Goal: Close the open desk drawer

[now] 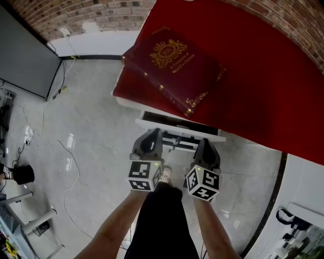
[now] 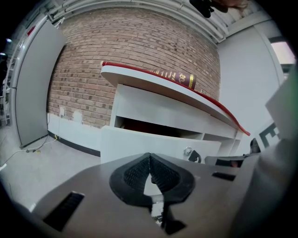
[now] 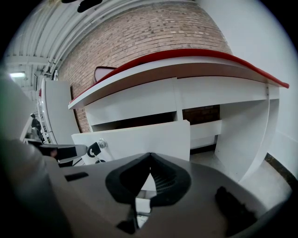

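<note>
- In the head view near 6 o'clock: left gripper [image 1: 154, 133], jaws pinched together at the tips, nothing clamped between them – same in its own view [image 2: 150, 156].
- Just beside it toward 5 o'clock: right gripper [image 1: 205, 142], jaws likewise drawn narrow and meeting at the tips, empty [image 3: 150, 156].
- Side by side, both pointing at 12 o'clock toward the desk drawer [image 1: 178, 132]; contact with its front not clear.
- Directly past the jaw tips: drawer pulled out from under the desk edge, standing open, its white front panel [image 2: 139, 142] filling the middle of the left gripper view and showing again in the right gripper view [image 3: 139, 138].
- On that front panel: a small metal lock with a dark key tag [image 2: 190, 152], at 3 o'clock of the left jaws, at 9 o'clock of the right ones [image 3: 98, 146].
- Above the drawer, toward 12 o'clock: red cloth [image 1: 263, 86] draped over the desk top.
- On the cloth: a dark red book [image 1: 174, 68] with gold ornament, lying flat.
- Farther out at 10 o'clock: grey panel [image 1: 25, 55] and thin cables [image 1: 45, 126] trailing over the pale floor.
- Farthest, at 12 o'clock: brick wall [image 1: 86, 12].
</note>
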### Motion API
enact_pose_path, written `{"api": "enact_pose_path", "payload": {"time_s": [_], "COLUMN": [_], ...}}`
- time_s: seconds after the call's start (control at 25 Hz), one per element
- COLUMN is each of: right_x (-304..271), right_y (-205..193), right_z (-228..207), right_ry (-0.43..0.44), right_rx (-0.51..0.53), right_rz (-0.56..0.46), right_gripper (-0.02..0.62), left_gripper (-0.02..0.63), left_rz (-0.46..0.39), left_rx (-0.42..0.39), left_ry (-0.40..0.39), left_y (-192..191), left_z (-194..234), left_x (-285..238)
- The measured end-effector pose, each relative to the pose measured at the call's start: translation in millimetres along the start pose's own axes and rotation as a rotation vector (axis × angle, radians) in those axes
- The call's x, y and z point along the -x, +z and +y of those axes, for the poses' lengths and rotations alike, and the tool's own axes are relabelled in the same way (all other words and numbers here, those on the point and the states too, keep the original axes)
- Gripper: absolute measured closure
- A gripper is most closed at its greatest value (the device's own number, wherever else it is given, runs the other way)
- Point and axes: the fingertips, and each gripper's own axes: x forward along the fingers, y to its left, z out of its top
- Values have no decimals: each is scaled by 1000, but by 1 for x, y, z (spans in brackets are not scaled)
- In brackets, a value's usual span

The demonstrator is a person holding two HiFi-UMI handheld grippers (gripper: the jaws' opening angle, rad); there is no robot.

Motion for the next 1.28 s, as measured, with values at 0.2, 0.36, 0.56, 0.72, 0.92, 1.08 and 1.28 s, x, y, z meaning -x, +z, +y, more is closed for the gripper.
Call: {"api": "enact_pose_path", "payload": {"time_s": [0.2, 0.36, 0.56, 0.72, 0.92, 1.08, 1.28], "right_x": [-11, -19, -32, -38, -42, -51, -55], "right_y": [6, 10, 18, 22, 32, 37, 36], "right_z": [-2, -3, -5, -6, -4, -4, -6], "right_ry": [14, 17, 18, 22, 31, 33, 30], "right_rx": [24, 26, 34, 41, 64, 60, 66], "right_rz": [5, -3, -17, -29, -68, -69, -74], "right_gripper": [589, 589, 589, 589, 589, 589, 589], "left_gripper": [597, 597, 597, 597, 597, 597, 597], "left_rz": [4, 6, -11, -23, -66, -69, -69], "left_rx": [13, 2, -1, 8, -1, -13, -41], "left_ry": [0, -4, -4, 2, 7, 19, 6], "left_y": [6, 10, 18, 22, 33, 38, 36], "left_z": [2, 2, 5, 6, 7, 11, 11], "left_x": [-12, -19, -33, -40, -45, -54, -57]}}
